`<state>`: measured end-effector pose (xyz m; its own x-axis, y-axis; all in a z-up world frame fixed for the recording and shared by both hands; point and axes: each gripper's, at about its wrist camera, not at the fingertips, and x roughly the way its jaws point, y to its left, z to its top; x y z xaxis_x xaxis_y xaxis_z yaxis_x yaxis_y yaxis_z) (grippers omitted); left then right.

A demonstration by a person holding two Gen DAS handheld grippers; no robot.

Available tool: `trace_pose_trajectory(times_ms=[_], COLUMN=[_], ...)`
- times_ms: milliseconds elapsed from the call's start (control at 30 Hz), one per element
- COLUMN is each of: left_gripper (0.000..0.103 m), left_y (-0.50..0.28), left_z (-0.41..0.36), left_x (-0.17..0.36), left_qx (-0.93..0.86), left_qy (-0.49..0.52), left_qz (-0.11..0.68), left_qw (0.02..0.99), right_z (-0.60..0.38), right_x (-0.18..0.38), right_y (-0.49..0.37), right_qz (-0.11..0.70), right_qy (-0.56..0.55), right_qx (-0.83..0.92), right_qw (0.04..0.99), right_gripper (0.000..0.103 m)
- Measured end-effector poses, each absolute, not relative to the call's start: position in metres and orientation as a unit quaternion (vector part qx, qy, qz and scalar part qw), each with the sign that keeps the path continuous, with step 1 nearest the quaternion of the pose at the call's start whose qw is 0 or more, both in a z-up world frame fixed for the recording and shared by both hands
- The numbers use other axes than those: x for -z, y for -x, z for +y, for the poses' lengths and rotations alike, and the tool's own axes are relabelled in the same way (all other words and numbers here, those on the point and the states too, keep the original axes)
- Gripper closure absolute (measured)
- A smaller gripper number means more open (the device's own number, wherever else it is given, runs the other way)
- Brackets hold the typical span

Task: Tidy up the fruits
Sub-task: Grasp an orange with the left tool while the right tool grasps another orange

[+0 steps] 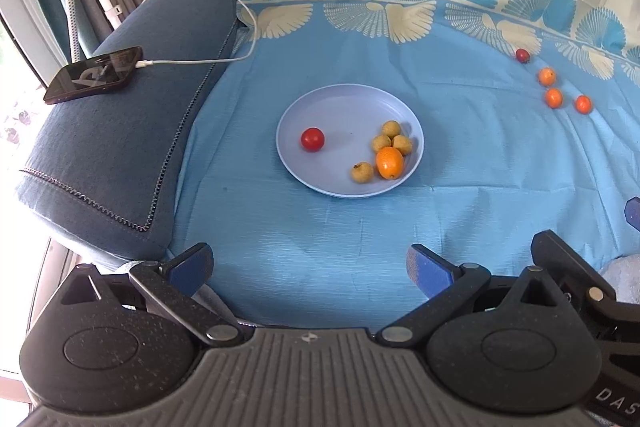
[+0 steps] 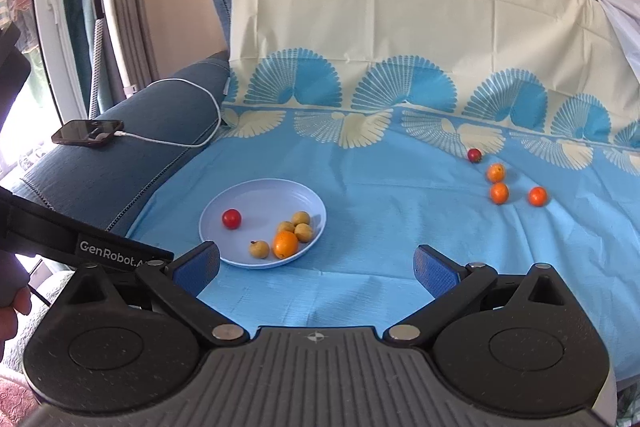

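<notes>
A pale blue plate (image 1: 320, 107) (image 2: 256, 193) lies on the blue cloth. It holds a red tomato (image 1: 312, 139) (image 2: 231, 218), an orange kumquat (image 1: 389, 163) (image 2: 285, 243) and several small yellow fruits (image 1: 391, 129) (image 2: 300, 218). Far right on the cloth lie three loose orange fruits (image 1: 553, 97) (image 2: 499, 193) and a dark red one (image 1: 522, 55) (image 2: 474, 155). My left gripper (image 1: 308, 267) is open and empty, short of the plate. My right gripper (image 2: 316, 267) is also open and empty, near the plate's right front.
A phone (image 1: 94, 75) (image 2: 88, 133) on a white charging cable (image 1: 200, 61) rests on the blue sofa arm (image 1: 120, 155) at left. The patterned cloth runs up the sofa back (image 2: 400, 27). A hand (image 2: 12, 307) shows at the far left edge.
</notes>
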<state>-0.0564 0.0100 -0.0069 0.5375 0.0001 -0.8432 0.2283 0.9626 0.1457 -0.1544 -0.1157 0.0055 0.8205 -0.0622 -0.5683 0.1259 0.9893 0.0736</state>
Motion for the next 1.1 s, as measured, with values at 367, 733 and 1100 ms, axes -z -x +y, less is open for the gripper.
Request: trace_pose_trajectory(times_ms=[367,733,1100], left_gripper=[0.000,0.000,0.000], left_y=[0.006,-0.087,-0.179], left_z=[-0.081,-0.292,-0.440], left_x=[0.016,0.070,0.163], left_qx=[0.119,0.232,0.282], left_qy=[-0.158,-0.191,-0.184], left_qz=[0.479,0.454,0.497], left_qw=[0.855,0.839,0.800], right_z=[-0.210,-0.392,-0.508], right_x=[0.018,0.079,0.171], right_y=[0.146,0.091,-0.006], right_qz=[0.285,0.281,0.315], right_qy=[-0.099,-0.114,-0.012], right_qx=[0.187,0.322,0.225], right_qw=[0.935,0.897,0.922], right_gripper=[0.001,0.001,0.001])
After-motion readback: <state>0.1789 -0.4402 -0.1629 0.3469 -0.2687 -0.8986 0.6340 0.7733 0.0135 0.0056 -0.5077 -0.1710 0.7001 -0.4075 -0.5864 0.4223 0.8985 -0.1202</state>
